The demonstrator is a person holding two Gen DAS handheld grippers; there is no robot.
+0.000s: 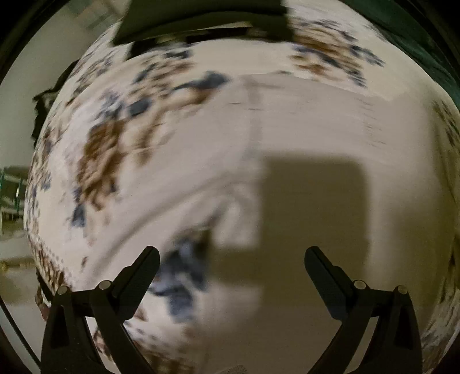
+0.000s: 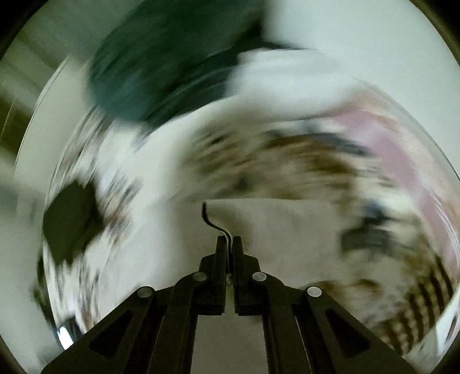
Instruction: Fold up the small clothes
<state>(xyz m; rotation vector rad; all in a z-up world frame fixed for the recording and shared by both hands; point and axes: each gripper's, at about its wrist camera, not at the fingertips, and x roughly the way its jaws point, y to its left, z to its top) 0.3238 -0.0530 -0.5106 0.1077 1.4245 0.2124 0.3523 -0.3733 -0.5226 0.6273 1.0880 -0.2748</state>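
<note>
A pale cream garment (image 1: 302,129) lies flat on a white cloth with a brown and blue flower print (image 1: 100,155). My left gripper (image 1: 231,256) is open and empty, just above the garment's near part, its shadow falling on it. In the right wrist view my right gripper (image 2: 229,240) is shut on the dark-trimmed edge of the pale garment (image 2: 287,221) and holds it up; the view is heavily blurred by motion.
A dark green cloth (image 2: 161,72) lies at the far side, also at the top right of the left view (image 1: 417,43). A pink cloth (image 2: 388,138) lies at right. A dark flat object (image 1: 201,20) sits at the far edge. A black patch (image 2: 72,221) is at left.
</note>
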